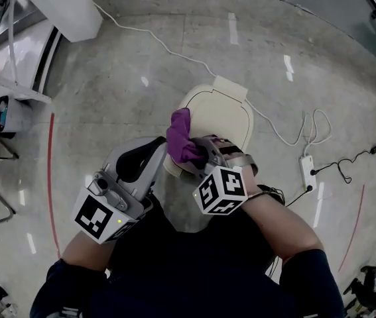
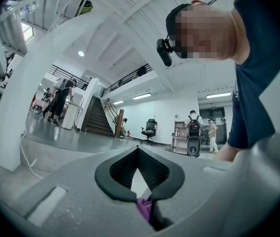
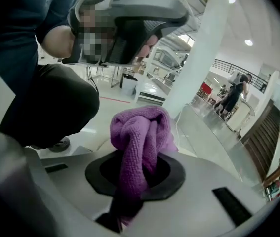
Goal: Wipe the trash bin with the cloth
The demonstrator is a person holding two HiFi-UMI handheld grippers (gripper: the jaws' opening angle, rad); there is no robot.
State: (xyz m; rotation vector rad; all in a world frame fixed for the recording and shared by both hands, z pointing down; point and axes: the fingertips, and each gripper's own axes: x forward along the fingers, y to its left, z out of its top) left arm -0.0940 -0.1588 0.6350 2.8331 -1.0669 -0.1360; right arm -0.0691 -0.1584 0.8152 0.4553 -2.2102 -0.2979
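In the head view, the cream trash bin (image 1: 217, 114) stands on the floor (image 1: 141, 65) at 12 o'clock of both grippers. The purple cloth (image 1: 181, 138) sits over its 8 o'clock rim, grasped by the right gripper (image 1: 204, 156), with the left gripper (image 1: 141, 164) just at the cloth's 8 o'clock. In the left gripper view the jaws are clenched tip to tip, with a purple sliver in the slit at 6 o'clock. In the right gripper view the jaws grasp the bunched cloth, which rises toward 12 o'clock.

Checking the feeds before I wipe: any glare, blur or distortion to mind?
Head view: sharp; light streaks glare on the floor; bin evenly lit. Left gripper view: fisheye bows the pillar, corners black. Right gripper view: cloth crisp, hall behind bright.
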